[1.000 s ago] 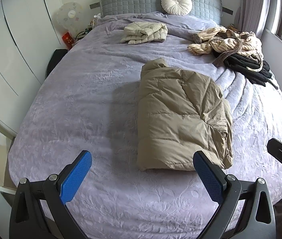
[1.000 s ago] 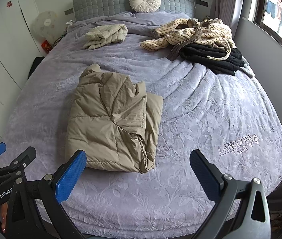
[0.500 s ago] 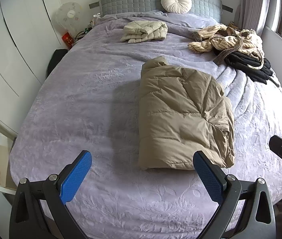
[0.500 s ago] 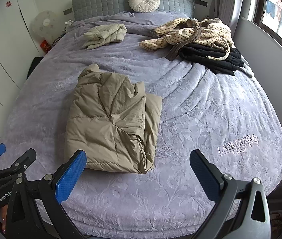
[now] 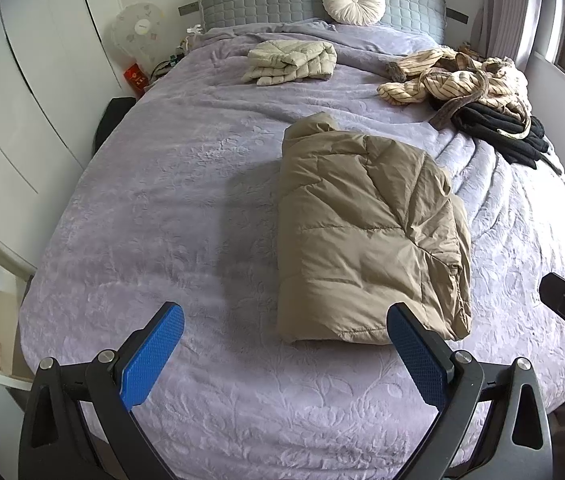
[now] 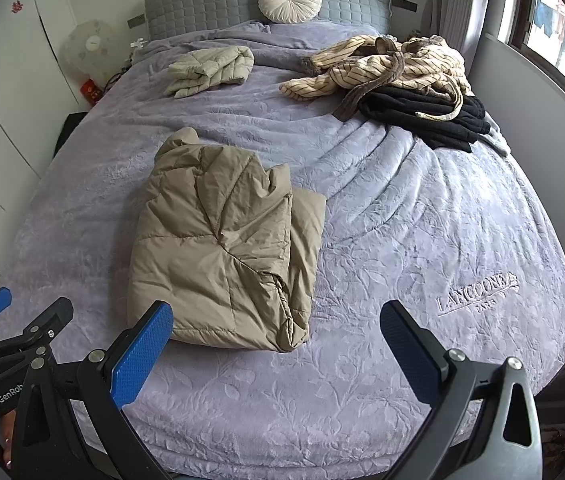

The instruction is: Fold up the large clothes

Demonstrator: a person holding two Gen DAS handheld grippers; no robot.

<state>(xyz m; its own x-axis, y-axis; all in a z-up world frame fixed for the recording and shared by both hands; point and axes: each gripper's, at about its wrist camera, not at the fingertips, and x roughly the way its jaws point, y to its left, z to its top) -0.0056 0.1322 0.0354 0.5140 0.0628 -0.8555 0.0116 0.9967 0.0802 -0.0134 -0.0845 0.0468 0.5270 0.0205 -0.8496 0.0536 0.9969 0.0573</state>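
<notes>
Tan puffer jacket (image 5: 366, 236): folded into a thick oblong, lying mid-bed on the lavender bedspread (image 5: 162, 200), its long side running near to far, hood end (image 5: 314, 128) at the far tip.
Left tool (image 5: 284, 354): blue pads spread wide, nothing between them, hovering at the near edge of the bed, just short of the jacket's near hem.
Right tool (image 6: 276, 354): released too, empty, poised at the jacket's near-right corner.
How it will handle: a judgement only, but this looks light, puffy and springy, with a slick shell. Layers will likely slide over each other and the fold may spring back up.
Where to take hold: the near hem corners look best, one tool each, biting deep so all stacked layers are pinched, not only the top skin. The loose flap (image 6: 282, 280) on the right edge wants tucking in.
Stage: seemingly one more fold, near end to far, remains.
Also on the bed: cream quilted jacket (image 5: 292, 60) already folded far left; striped robe (image 6: 386, 68) heaped on black garment (image 6: 426, 116) far right, unfolded.
</notes>
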